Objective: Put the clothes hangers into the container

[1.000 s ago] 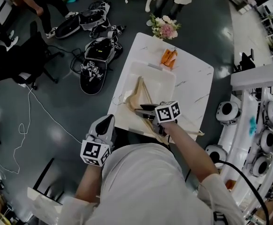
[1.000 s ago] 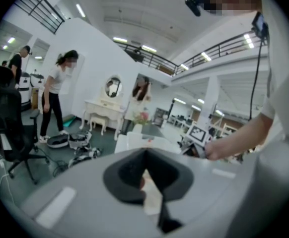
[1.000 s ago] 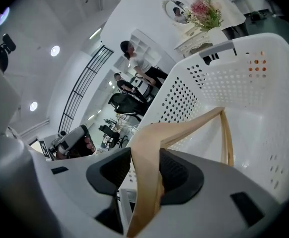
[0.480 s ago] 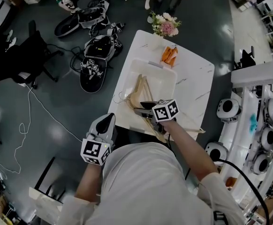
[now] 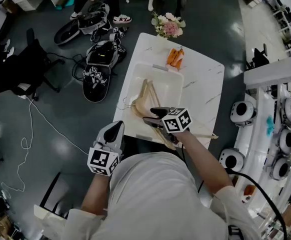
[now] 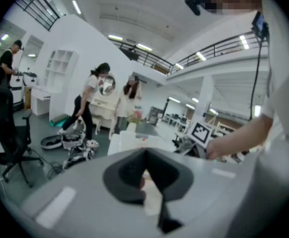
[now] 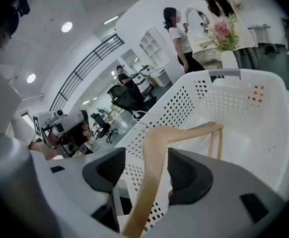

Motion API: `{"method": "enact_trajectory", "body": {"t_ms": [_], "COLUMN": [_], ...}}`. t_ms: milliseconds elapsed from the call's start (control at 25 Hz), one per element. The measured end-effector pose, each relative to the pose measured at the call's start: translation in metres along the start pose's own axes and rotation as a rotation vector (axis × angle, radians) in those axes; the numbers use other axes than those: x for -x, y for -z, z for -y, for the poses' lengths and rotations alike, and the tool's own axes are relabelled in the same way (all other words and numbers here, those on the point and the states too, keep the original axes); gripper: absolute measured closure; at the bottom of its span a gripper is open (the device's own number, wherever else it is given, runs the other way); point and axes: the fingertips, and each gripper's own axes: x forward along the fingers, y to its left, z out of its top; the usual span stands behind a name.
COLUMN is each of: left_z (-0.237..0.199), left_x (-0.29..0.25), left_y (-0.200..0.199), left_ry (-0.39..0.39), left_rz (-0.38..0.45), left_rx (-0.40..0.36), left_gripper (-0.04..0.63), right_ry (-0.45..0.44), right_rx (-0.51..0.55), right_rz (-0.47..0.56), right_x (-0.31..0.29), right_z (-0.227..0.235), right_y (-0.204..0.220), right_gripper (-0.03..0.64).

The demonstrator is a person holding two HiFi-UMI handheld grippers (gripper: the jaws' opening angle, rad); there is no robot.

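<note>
A white marbled worktop (image 5: 205,84) carries a white perforated container (image 5: 171,90). Wooden clothes hangers (image 5: 144,98) lie in it. My right gripper (image 7: 145,167), whose jaws have just been opening wide, straddles one hanger loosely. My left gripper (image 6: 145,170) is closed and empty. Black-and-white square markers (image 5: 176,120) cover the right gripper's cube.

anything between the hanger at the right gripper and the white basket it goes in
Nothing visible. The hanger stands between the right gripper's jaws, which have just been opening, its far end already inside the basket.
</note>
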Motion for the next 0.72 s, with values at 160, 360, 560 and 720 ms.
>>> {"method": "enact_trajectory", "body": {"t_ms": [160, 360, 560, 720], "left_z": [0.003, 0.010, 0.018, 0.027], "left_x": [0.000, 0.000, -0.004, -0.011], "left_y": [0.002, 0.002, 0.000, -0.004], "left_ry": [0.006, 0.018, 0.027, 0.040], "left_rz": [-0.004, -0.008, -0.014, -0.015], "left_rx": [-0.009, -0.020, -0.034, -0.047], "left_gripper": [0.595, 0.595, 0.595, 0.595], "right_ry": [-0.021, -0.039, -0.066, -0.072], "right_rx": [-0.047, -0.080, -0.097, -0.102], "right_rz": [0.084, 0.156, 0.234, 0.329], "right_x": [0.016, 0.043, 0.076, 0.107], "right_z": [0.000, 0.000, -0.007, -0.015], "right_y": [-0.006, -0.013, -0.016, -0.018], "right_gripper": [0.380, 0.380, 0.395, 0.458]}}
